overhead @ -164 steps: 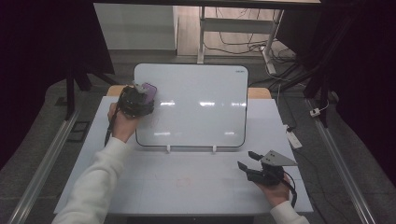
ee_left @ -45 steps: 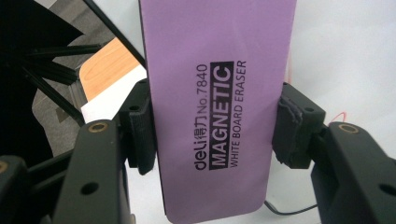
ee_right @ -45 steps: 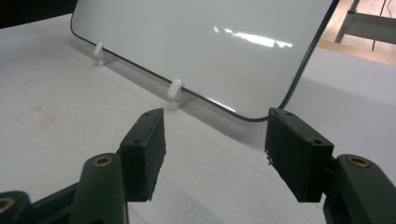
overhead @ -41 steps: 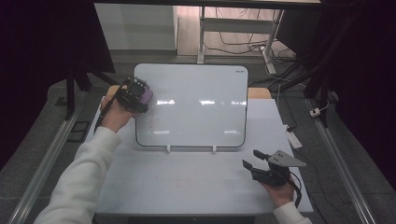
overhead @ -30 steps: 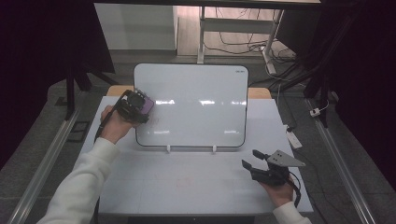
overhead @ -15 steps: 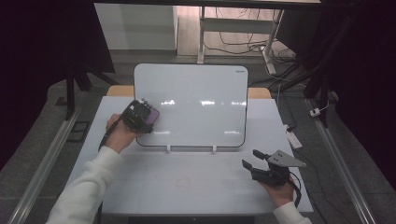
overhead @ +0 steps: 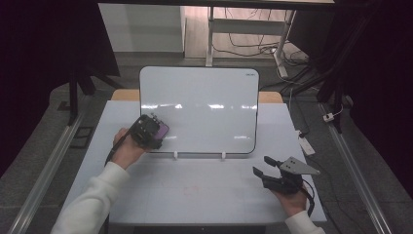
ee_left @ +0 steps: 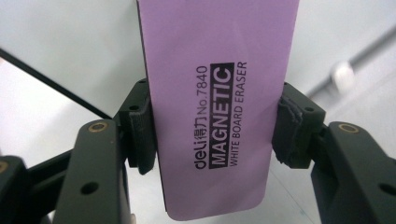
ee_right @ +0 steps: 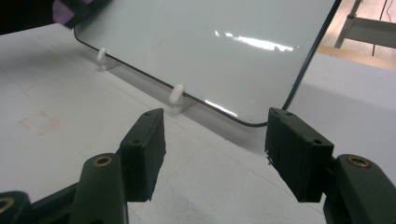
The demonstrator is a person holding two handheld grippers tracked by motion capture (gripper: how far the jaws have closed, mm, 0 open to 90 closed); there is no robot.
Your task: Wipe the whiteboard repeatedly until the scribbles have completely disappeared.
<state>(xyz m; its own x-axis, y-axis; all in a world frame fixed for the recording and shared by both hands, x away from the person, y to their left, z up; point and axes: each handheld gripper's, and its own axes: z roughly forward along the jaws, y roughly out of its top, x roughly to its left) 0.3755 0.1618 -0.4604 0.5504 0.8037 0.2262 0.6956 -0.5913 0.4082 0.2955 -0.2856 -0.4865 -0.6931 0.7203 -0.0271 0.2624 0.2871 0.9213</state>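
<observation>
A white board [overhead: 198, 109] leans back on two small white feet at the middle of the table. My left gripper [overhead: 155, 131] is at the board's lower left corner, shut on a purple magnetic eraser [overhead: 160, 130] [ee_left: 217, 107]. In the left gripper view both pads clamp the eraser's long sides, and its face lies against the board [ee_left: 70, 37]. My right gripper [overhead: 260, 174] rests low on the table at the front right, open, with nothing between its fingers [ee_right: 215, 158]. It looks toward the board's lower right corner [ee_right: 254, 122].
The white table top [overhead: 204, 195] has a faint red square mark [overhead: 190, 187] in front of the board. A small white tag [overhead: 306, 145] lies at the table's right edge. Metal rails run along both sides of the table, and cables lie on the floor behind.
My left gripper has carried the eraser down the board's left edge, from near the upper left to the lower left corner. The right gripper has stayed put.
</observation>
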